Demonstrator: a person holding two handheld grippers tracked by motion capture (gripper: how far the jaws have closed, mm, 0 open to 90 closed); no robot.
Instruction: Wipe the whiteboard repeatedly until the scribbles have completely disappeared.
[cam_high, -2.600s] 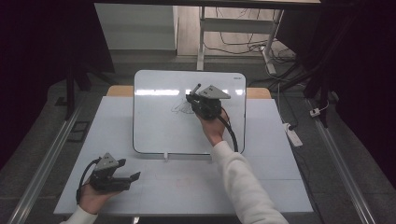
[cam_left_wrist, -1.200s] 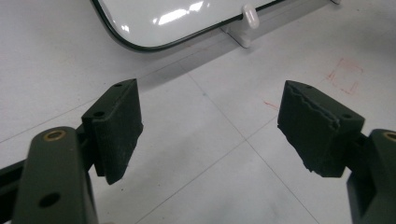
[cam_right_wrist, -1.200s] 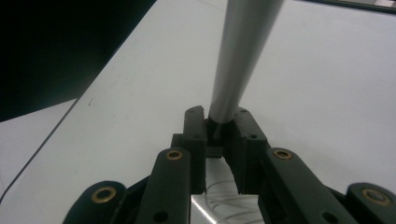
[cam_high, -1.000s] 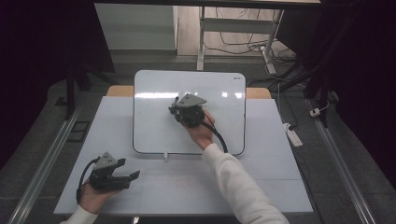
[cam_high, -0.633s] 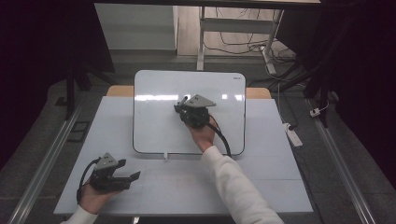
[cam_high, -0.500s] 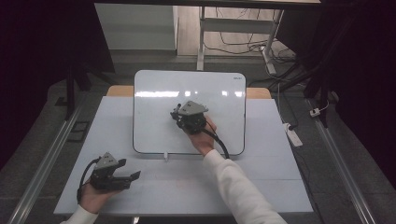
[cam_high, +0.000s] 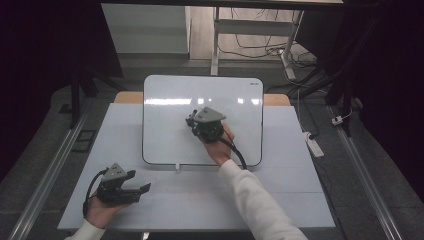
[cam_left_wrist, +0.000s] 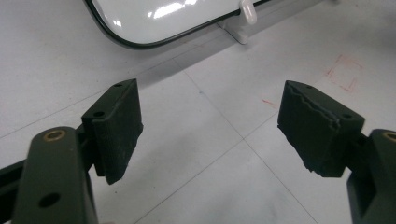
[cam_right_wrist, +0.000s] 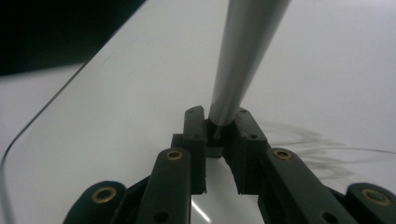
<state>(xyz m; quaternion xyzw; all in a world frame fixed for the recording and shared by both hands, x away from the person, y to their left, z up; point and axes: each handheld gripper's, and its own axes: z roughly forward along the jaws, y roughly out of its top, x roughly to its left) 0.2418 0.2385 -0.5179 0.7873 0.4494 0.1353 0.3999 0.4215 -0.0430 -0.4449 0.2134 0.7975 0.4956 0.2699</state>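
A white whiteboard (cam_high: 170, 100) lies on the grey-white table (cam_high: 280, 190). My right gripper (cam_high: 192, 121) hovers over the board's middle, jaws pointing up-left. In the right gripper view it (cam_right_wrist: 218, 116) is shut on the thin end of a grey tapering stick (cam_right_wrist: 243, 56), a marker by the look. Faint smeared scribbles (cam_right_wrist: 308, 149) lie on the board just right of the jaws. My left gripper (cam_high: 140, 181) rests in a hand at the table's front left, open, with bare table between its pads (cam_left_wrist: 119, 126).
A small white clip (cam_high: 177, 166) sits at the board's near edge, also in the left gripper view (cam_left_wrist: 247, 11). Faint red marks (cam_left_wrist: 343, 74) show on the table. A white power strip (cam_high: 312, 144) lies on the floor at the right. Desk legs and cables stand beyond.
The right gripper has slid left and toward the person across the board, with small back-and-forth shifts. The left gripper has stayed put.
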